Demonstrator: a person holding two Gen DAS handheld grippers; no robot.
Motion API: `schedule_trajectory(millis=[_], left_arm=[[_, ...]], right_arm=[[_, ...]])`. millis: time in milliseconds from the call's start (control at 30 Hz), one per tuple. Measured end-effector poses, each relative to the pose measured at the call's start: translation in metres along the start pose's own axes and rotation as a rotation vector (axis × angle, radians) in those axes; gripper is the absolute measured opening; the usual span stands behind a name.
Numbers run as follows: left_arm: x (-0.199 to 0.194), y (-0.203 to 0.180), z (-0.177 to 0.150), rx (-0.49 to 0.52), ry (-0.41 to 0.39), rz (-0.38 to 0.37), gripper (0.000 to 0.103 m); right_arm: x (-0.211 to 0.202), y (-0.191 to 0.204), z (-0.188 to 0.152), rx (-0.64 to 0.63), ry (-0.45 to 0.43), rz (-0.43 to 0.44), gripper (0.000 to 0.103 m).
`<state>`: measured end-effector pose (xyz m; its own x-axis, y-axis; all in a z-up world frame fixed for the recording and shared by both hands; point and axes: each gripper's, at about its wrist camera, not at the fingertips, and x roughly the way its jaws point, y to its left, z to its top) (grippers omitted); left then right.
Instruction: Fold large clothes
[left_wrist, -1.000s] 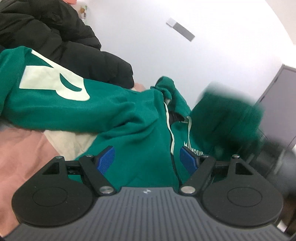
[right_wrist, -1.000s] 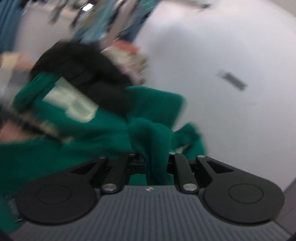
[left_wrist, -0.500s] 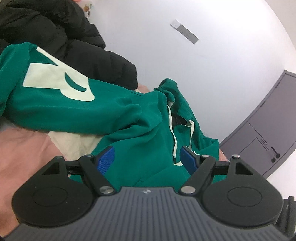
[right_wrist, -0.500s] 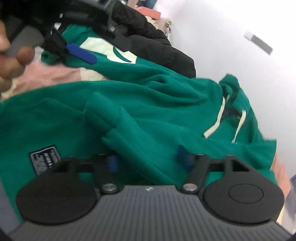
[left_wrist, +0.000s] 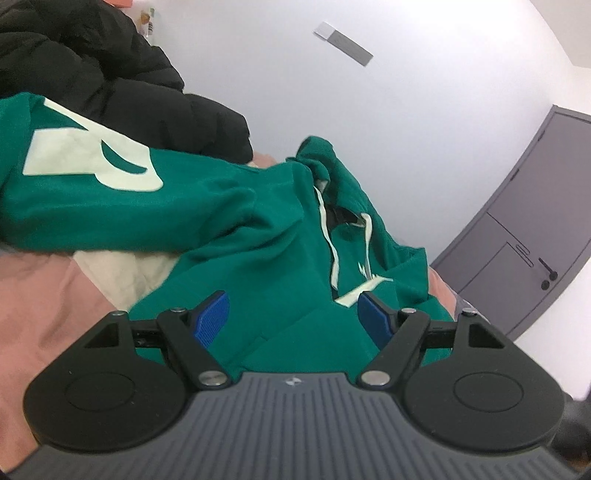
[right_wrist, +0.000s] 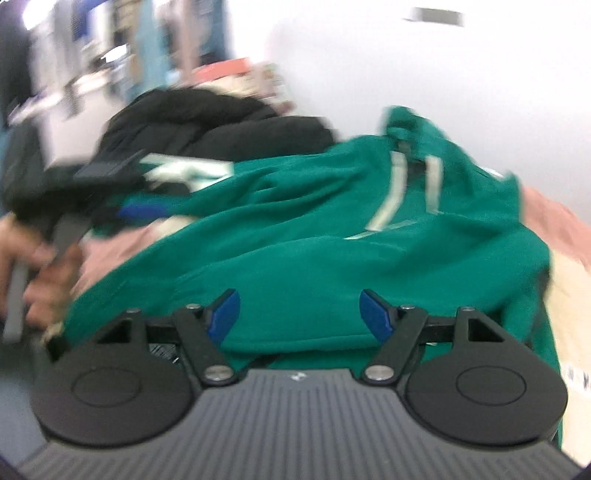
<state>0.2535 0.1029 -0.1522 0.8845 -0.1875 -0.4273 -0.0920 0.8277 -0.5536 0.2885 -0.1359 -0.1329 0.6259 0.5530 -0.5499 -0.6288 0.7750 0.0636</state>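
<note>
Left wrist view: the left tongs (left_wrist: 293, 314) are spread wide, nothing gripped, just above the green hoodie (left_wrist: 258, 251), which is lain rumpled on the pink bed (left_wrist: 44, 295), probably for a fresh hold. The right tongs (right_wrist: 299, 314) are likewise wide. Beyond, a black jacket (left_wrist: 110, 81) is heaped.

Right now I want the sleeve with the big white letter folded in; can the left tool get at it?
Probably yes: the left tool is open, and the sleeve lies uncovered atop the hoodie.
</note>
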Motion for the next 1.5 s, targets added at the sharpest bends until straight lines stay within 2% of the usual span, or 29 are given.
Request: schedule_trajectory(millis=[100,200,300,400,467,533,567,667,733,833,967,1067,1167,1200,1267,1300,1333,1500], left_arm=[[0.001,-0.005,-0.007,0.008,0.021,-0.022,0.08],[0.005,-0.012,-0.013,0.031,0.039,-0.044,0.076],[0.013,-0.018,-0.019,0.059,0.071,-0.05,0.071],[0.023,-0.022,-0.027,0.089,0.11,-0.03,0.07],[0.028,-0.023,-0.032,0.11,0.134,-0.014,0.07],[0.033,-0.025,-0.038,0.13,0.158,-0.005,0.07],[0.035,-0.027,-0.04,0.14,0.168,0.0,0.07],[0.038,-0.031,-0.046,0.175,0.185,0.008,0.07],[0.041,-0.035,-0.051,0.205,0.198,0.018,0.07],[0.052,-0.038,-0.056,0.233,0.223,0.043,0.07],[0.064,-0.043,-0.062,0.277,0.25,0.085,0.07],[0.063,-0.047,-0.063,0.298,0.238,0.1,0.07],[0.053,-0.047,-0.056,0.279,0.191,0.119,0.071],[0.049,-0.046,-0.051,0.264,0.17,0.121,0.071],[0.038,-0.042,-0.041,0.244,0.118,0.141,0.072],[0.031,-0.04,-0.036,0.236,0.083,0.164,0.073],[0.026,-0.036,-0.031,0.231,0.055,0.192,0.074],[0.016,-0.011,0.006,0.268,-0.002,0.402,0.076]], right_arm=[[0.011,-0.038,0.002,0.227,0.02,-0.089,0.073],[0.024,-0.085,-0.009,0.512,0.032,-0.129,0.073],[0.04,-0.118,-0.025,0.719,0.042,-0.116,0.076],[0.062,-0.137,-0.033,0.831,0.033,-0.062,0.074],[0.077,-0.141,-0.031,0.833,0.024,-0.056,0.054],[0.087,-0.14,-0.022,0.771,0.027,-0.075,0.022],[0.088,-0.141,-0.017,0.743,0.02,-0.089,0.013],[0.071,-0.152,-0.01,0.731,-0.077,-0.133,0.009],[0.068,-0.162,-0.007,0.725,-0.098,-0.192,0.009],[0.074,-0.174,-0.014,0.719,-0.065,-0.269,0.009],[0.089,-0.18,-0.032,0.721,0.02,-0.287,0.009],[0.089,-0.176,-0.03,0.715,0.021,-0.294,0.012],[0.08,-0.172,-0.025,0.734,0.013,-0.303,0.015],[0.078,-0.171,-0.023,0.738,0.01,-0.308,0.02],[0.073,-0.167,-0.021,0.743,0.004,-0.317,0.041],[0.068,-0.163,-0.021,0.743,-0.006,-0.311,0.06],[0.061,-0.16,-0.021,0.739,-0.022,-0.299,0.068],[0.037,-0.134,-0.014,0.646,-0.059,-0.274,0.069]])
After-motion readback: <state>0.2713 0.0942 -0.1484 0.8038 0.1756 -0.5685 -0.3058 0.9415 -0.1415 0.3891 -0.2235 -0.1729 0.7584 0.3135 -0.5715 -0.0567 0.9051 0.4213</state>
